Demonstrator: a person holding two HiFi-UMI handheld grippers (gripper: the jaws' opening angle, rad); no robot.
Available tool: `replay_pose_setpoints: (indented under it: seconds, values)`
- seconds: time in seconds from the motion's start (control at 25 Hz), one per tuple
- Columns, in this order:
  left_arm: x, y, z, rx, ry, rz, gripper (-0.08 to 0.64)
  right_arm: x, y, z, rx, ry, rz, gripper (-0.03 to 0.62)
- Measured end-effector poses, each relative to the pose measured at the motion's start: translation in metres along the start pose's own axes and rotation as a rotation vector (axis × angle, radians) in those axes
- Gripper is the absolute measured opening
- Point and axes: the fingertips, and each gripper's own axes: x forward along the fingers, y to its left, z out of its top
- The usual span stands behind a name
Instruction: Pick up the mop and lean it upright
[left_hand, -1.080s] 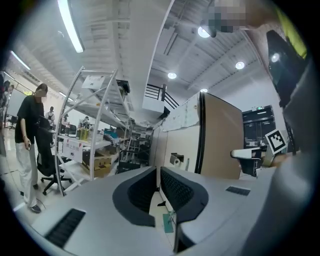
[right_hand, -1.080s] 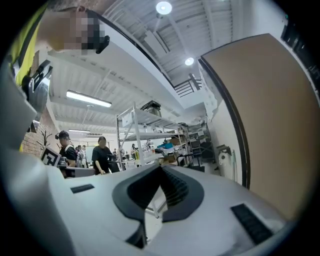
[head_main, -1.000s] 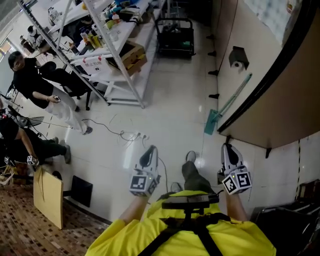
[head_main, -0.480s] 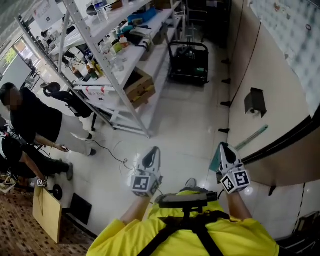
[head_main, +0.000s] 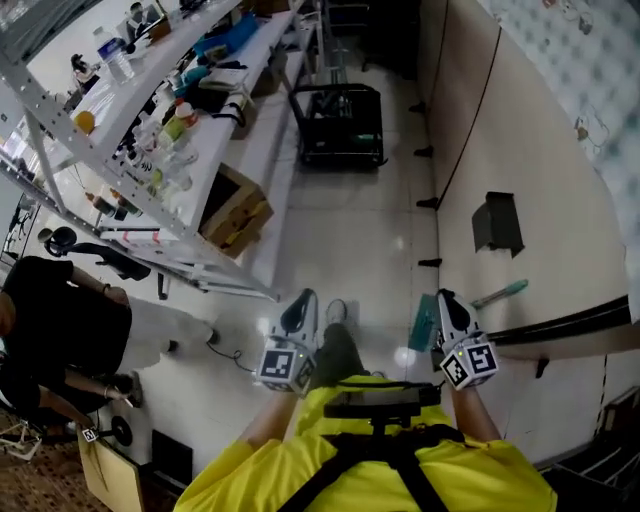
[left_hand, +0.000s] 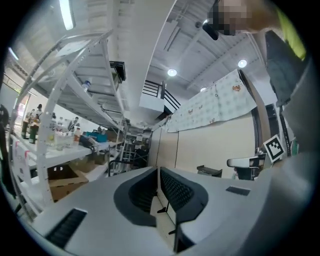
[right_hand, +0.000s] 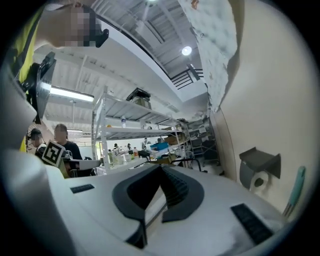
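Workshop aisle, pale glossy floor (head_main: 370, 230), beige wall (head_main: 520, 130) on the right. Nearest is the person's yellow shirt (head_main: 300, 475), one shoe (head_main: 336, 311) stepping forward.

Left tongs (head_main: 303, 297) are held low in front of the body, pinched almost together with nothing between them. Right tongs (head_main: 446, 298) are the same, narrow and empty. Both look carried in a walking pose, pointing ahead down the aisle, not reaching for anything.

The mop (head_main: 421, 325) is just past the right tongs at the foot of the wall. Its teal head is on the floor and its handle (head_main: 503, 292) slants off toward the wall. I can't tell whether it is lying down or partly propped. Judgement: approach phase, no grasp yet. The right tongs are closest, so they would need to widen before taking the handle.

Further on, a dark paper-roll holder (head_main: 497, 222) is fixed to the wall. On the left, a white shelving rack (head_main: 215, 150) is cluttered with bottles, with a cardboard box (head_main: 235, 212) underneath. A seated person in black (head_main: 60, 330) is at far left. A black cart (head_main: 338, 125) stands at the far end of the aisle.
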Motion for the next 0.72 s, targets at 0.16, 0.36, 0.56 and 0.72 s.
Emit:
replay_pose_setpoints:
  seconds: [0.16,0.36,0.56,0.72]
  values:
    - [0.106,0.01,0.02,0.027,-0.017,-0.148,0.061,0.051,-0.052,0.023,-0.007,-0.037,-0.115,0.006]
    - [0.236,-0.008,0.063,0.077,-0.03,-0.4,0.063,0.106,-0.103,0.074,0.001,-0.123,-0.284,0.006]
    - [0.323,-0.069,0.075,0.114,-0.004,-0.724,0.187,0.096,-0.139,0.096,-0.007,-0.181,-0.551,0.006]
    - [0.359,-0.142,0.065,0.175,-0.024,-1.013,0.077,0.02,-0.158,0.076,0.046,-0.224,-0.888,0.006]
